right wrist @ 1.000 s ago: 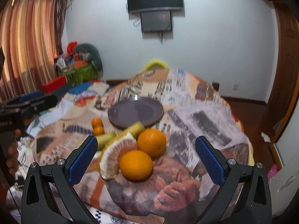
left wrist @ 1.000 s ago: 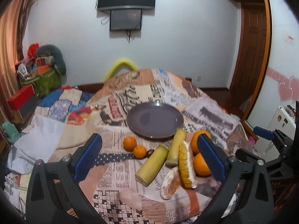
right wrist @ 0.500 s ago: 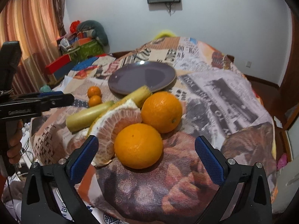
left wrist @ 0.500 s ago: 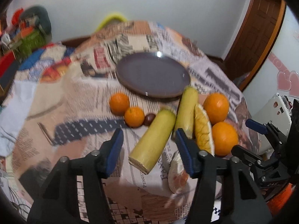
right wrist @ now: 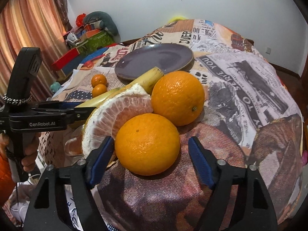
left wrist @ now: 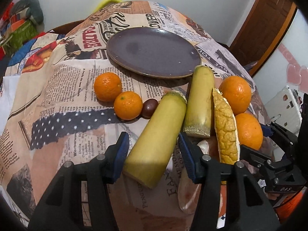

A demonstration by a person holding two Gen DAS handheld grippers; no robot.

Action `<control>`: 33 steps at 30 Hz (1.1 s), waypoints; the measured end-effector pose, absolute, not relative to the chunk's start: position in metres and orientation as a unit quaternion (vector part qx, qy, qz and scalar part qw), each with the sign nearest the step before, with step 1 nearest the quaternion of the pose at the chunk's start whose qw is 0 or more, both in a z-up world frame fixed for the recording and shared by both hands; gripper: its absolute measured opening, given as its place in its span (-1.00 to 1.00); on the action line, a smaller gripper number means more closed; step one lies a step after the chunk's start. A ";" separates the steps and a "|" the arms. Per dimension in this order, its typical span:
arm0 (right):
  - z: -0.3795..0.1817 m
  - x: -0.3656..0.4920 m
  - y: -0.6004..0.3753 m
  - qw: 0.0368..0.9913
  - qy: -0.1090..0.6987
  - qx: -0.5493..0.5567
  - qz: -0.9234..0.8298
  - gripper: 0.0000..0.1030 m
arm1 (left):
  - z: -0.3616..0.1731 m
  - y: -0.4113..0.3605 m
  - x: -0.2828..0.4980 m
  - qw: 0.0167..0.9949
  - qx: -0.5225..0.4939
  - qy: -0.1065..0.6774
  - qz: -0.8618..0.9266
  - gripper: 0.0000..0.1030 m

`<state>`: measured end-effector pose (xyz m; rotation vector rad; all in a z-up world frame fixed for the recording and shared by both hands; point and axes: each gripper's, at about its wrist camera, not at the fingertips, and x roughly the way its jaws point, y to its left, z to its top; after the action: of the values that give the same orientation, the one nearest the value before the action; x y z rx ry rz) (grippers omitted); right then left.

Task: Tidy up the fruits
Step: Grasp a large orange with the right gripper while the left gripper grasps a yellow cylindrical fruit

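My left gripper [left wrist: 153,152] is open, its blue pads on either side of the near end of a yellow-green sugarcane piece [left wrist: 156,139] lying on the table. A second sugarcane piece [left wrist: 201,102] lies beside it. My right gripper [right wrist: 150,157] is open around the near large orange [right wrist: 147,144], a small gap on the right side. A second large orange [right wrist: 178,97] sits behind it, a pomelo wedge [right wrist: 115,115] to its left. Two small tangerines [left wrist: 107,86] [left wrist: 128,105] and a dark brown fruit [left wrist: 149,105] lie near the empty purple plate [left wrist: 152,52].
The round table is covered with a newspaper-print cloth [left wrist: 63,80] that drops off at the near edge. A white appliance [left wrist: 283,104] stands to the right. Boxes and bags [right wrist: 90,36] are piled by the curtain at the left. A wooden door [left wrist: 263,17] is at the right.
Both grippers moved forward and down to the fruit. The left gripper narrowed around the near sugarcane piece. The right gripper narrowed around the near orange.
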<state>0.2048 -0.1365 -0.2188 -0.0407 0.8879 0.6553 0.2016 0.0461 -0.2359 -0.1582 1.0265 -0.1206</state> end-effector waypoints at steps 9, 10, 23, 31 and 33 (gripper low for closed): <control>-0.218 0.203 -0.138 0.847 0.422 -0.018 0.323 0.23 | -0.226 0.040 0.193 0.869 -0.053 0.485 -0.083 -0.21; -0.218 0.203 -0.139 0.847 0.422 -0.016 0.322 0.23 | -0.225 0.039 0.192 0.869 -0.045 0.486 -0.084 -0.22; -0.205 0.199 -0.160 0.865 0.410 0.002 0.288 0.22 | -0.206 0.051 0.166 0.847 0.011 0.522 -0.101 -0.22; -0.197 0.190 -0.160 0.871 0.398 -0.005 0.289 0.22 | -0.221 0.056 0.159 0.838 0.010 0.538 -0.089 -0.23; -0.198 0.191 -0.159 0.869 0.402 -0.007 0.287 0.22 | -0.223 0.054 0.164 0.839 0.009 0.536 -0.090 -0.23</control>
<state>0.1911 -0.1591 -0.1979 -0.0141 0.8406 0.6011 0.1636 0.0541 -0.2230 0.0188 1.1343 -0.1893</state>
